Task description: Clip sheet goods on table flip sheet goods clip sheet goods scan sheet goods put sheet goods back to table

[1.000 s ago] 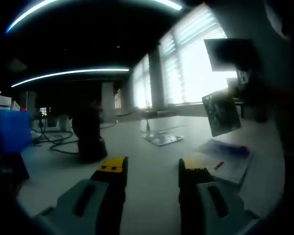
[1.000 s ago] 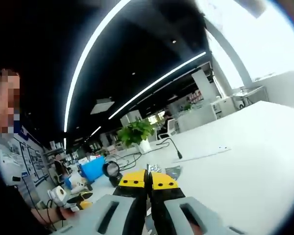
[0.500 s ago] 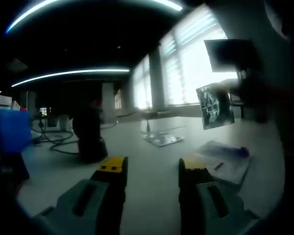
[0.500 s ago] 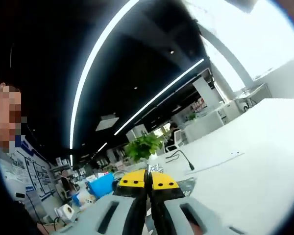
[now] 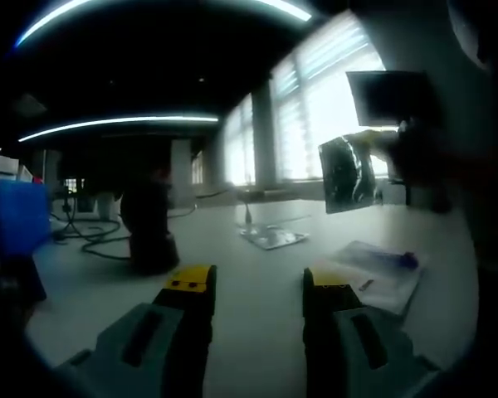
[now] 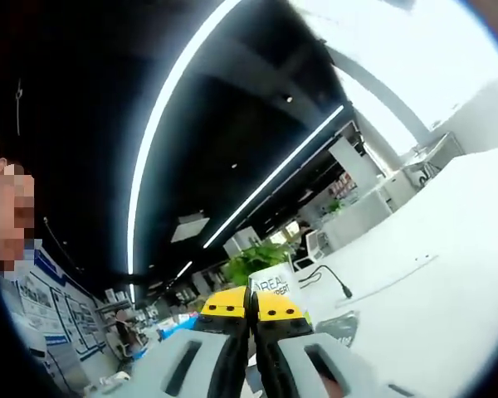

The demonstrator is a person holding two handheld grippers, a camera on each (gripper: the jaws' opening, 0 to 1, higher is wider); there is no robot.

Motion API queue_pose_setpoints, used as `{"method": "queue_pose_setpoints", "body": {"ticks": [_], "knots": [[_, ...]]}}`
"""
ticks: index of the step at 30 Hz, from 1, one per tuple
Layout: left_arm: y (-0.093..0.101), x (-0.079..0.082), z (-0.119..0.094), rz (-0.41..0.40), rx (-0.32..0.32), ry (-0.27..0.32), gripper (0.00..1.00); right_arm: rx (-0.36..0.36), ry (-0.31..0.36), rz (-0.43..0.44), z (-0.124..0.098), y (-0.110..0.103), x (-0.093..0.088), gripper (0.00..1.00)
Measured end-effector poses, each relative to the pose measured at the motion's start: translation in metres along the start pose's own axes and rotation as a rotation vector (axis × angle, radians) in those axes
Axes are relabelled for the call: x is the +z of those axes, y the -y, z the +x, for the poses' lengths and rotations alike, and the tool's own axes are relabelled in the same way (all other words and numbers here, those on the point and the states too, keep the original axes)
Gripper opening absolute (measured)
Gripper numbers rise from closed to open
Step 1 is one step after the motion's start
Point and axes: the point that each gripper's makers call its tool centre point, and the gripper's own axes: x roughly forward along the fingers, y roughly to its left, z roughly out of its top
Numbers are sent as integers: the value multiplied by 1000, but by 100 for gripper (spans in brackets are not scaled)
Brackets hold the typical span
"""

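Left gripper view showed the left gripper (image 5: pixel 255 286) low over the white table (image 5: pixel 257 274), its yellow-tipped jaws spread apart with nothing between them. Up and to the right, a shiny sheet-goods packet (image 5: pixel 346 173) hung in the air against the bright windows (image 5: pixel 315 116), well above the table top and tilted; it appeared to be carried by the other gripper, though the dark shape beside it was too blurred to read. On the table lay a second foil packet (image 5: pixel 274 236) further back, a clear bag with a blue strip (image 5: pixel 382 269) near the right side, and a dark upright device (image 5: pixel 149 228) to the left, probably the scanner, with cables (image 5: pixel 91 240) trailing behind it. In the right gripper view the right gripper (image 6: pixel 251 308) pointed upward toward the ceiling light strips (image 6: pixel 191 116), jaws pressed together; a sliver of packet edge (image 6: pixel 336 325) showed just beside the tips, so the jaws were judged clamped on the packet. The step in hand looked like presenting the packet for scanning. To do it well, the grip should stay firm at the packet's edge, the printed face should be turned squarely toward the scanner, and the thin packet should be held steady, since a limp foil sheet would likely flap and catch glare from the windows.
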Motion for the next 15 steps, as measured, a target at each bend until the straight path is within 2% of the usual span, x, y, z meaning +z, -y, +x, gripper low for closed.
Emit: {"method": "queue_pose_setpoints", "body": {"ticks": [6,15], "knots": [[0,-1,0,-1,-3,-1,34,25,23,56,-2,-2,9,0],[0,-2,0,-1,-6,-5,34,39,26,87,-5,-12,6,0]]}}
